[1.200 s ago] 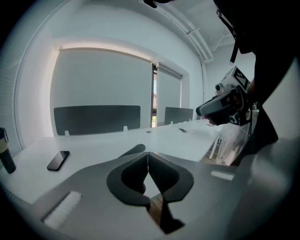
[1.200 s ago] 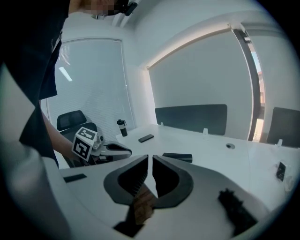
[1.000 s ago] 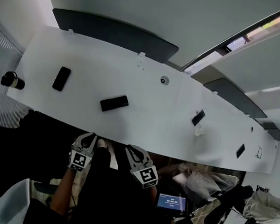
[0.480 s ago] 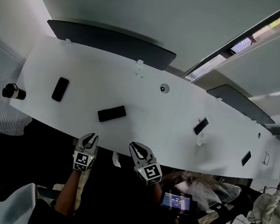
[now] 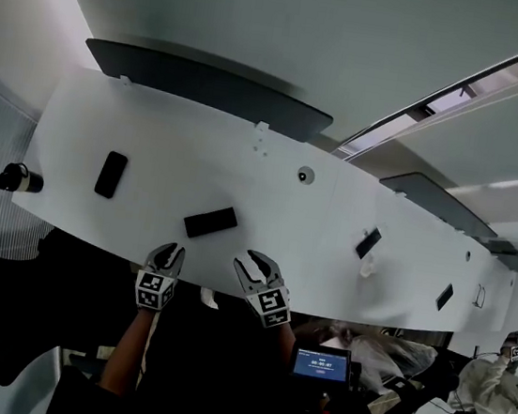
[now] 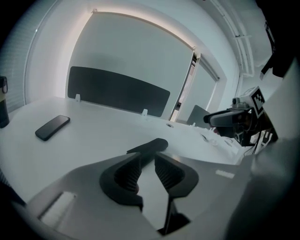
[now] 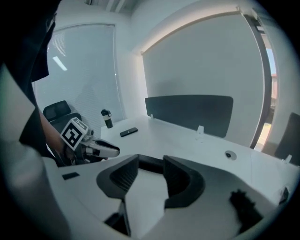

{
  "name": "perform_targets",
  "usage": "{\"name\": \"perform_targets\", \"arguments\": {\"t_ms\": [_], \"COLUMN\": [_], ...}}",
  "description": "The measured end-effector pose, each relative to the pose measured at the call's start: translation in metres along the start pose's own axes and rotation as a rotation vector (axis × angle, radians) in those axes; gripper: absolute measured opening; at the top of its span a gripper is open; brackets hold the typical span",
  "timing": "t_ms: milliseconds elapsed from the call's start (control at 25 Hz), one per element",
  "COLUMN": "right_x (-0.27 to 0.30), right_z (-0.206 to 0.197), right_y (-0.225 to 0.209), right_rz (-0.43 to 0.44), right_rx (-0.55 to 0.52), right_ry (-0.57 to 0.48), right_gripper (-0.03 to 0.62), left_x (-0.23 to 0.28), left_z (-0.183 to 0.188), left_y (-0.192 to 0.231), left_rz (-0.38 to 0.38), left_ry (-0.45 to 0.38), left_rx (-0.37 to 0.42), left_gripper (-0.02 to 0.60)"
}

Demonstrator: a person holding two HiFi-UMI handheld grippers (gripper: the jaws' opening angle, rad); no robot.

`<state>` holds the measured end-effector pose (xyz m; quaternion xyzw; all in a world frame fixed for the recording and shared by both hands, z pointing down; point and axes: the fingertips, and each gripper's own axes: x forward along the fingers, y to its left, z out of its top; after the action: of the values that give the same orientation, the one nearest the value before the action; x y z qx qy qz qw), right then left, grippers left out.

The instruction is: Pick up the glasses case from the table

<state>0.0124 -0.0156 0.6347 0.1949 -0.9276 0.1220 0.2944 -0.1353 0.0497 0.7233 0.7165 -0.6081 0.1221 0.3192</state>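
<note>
The black glasses case [image 5: 210,222] lies flat on the white table [image 5: 171,157], near its front edge. My left gripper [image 5: 166,257] hovers at that edge, just left of the case. My right gripper [image 5: 256,267] hovers at the edge just right of it. In the left gripper view the case [image 6: 151,146] shows just past the tips of the left gripper [image 6: 146,159]. Its jaws are opening and nothing is between them. The right gripper [image 7: 150,159] also has its jaws opening around bare air, with the case [image 7: 151,165] low beyond them.
A black phone [image 5: 110,173] lies further left on the table and a dark bottle [image 5: 18,178] stands at the left end. A cable grommet [image 5: 305,175] and small dark items [image 5: 365,242] sit to the right. A dark divider panel [image 5: 209,86] lines the far edge.
Both grippers have come forward from over my lap to the table's front edge, either side of the case. Their jaws have parted slightly.
</note>
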Motion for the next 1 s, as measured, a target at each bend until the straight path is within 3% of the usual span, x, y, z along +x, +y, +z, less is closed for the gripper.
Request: {"name": "perform_targets", "arguments": {"t_ms": [240,320,520,680,1000], "right_x": [0.070,0.092,0.127,0.150,0.176], "right_z": [0.000,-0.007,-0.030,-0.035,-0.034], "right_y": [0.013,0.018,0.001,-0.006,-0.012], "right_rz": [-0.033,-0.040,-0.130,-0.147,-0.195], "right_rx": [-0.014,0.022,0.135,0.196,0.115], "right_ry": [0.131,0.177,0.269,0.307,0.392], "right_gripper": [0.520,0.588,0.589,0.589,0.589], "left_x": [-0.013,-0.019,-0.035,-0.040,-0.039], "left_z": [0.022,0.023,0.033,0.033,0.036], "left_y": [0.020,0.032,0.062,0.079,0.091], "left_rz": [-0.009,-0.015,0.010,0.018,0.006], "left_ry": [-0.031,-0.022,-0.023,-0.004,0.020], "left_rx": [-0.004,0.021,0.014,0.029,0.027], "left_gripper": [0.097,0.098,0.097,0.097,0.097]}}
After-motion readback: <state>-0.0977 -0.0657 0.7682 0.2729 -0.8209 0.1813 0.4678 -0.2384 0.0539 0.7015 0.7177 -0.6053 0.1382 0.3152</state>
